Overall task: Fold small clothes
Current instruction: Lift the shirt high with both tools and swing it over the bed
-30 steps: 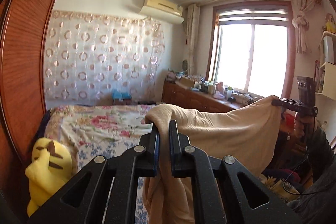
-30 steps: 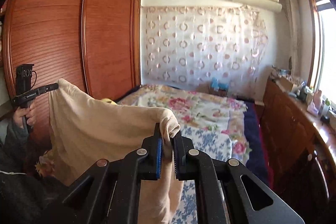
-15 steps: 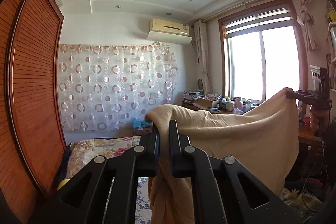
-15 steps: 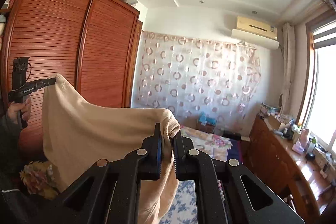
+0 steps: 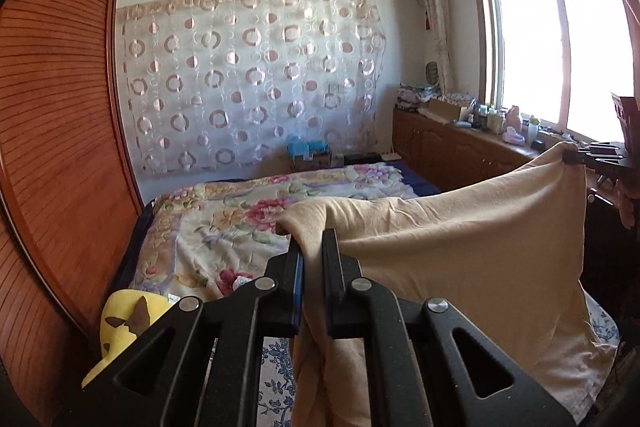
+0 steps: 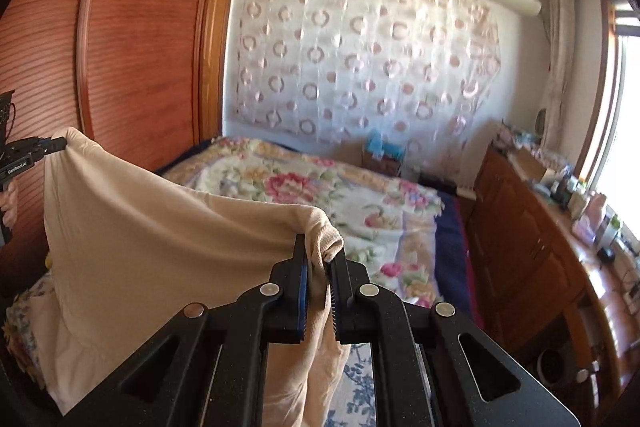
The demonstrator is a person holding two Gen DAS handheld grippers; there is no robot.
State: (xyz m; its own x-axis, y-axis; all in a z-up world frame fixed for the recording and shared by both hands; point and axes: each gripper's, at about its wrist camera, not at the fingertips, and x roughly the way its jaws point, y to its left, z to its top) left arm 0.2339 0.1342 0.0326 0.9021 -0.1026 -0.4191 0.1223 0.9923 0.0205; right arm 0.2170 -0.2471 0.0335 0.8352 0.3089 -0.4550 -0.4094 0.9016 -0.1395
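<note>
Looking along my left gripper point(image 5: 311, 267) first: its jaws are pinched nearly together on one top corner of the beige garment point(image 5: 460, 239); the cloth bunches thickly between the pads and trails down past the frame; I judge that bunching the main risk, since a rolled corner can creep out of the grip if I pull the span taut or swing it fast; my right gripper point(image 5: 576, 158) shows at the far edge, clamped on the other top corner, so the garment hangs stretched between the two above the floral bedspread point(image 5: 224, 227); its lower hem sags toward the bed's near edge, and it could land creased or folded under if I set it down unevenly; a yellow plush toy point(image 5: 124, 323) sits near the wardrobe point(image 5: 52, 107), close enough to snag a low sweep.

From the right wrist: my right gripper point(image 6: 320, 267) is likewise squeezed on a gathered corner, only a narrow strip caught; the left gripper point(image 6: 50, 147) holds the far corner high, beside the wardrobe doors; a slipped corner would collapse the whole spread.
</note>
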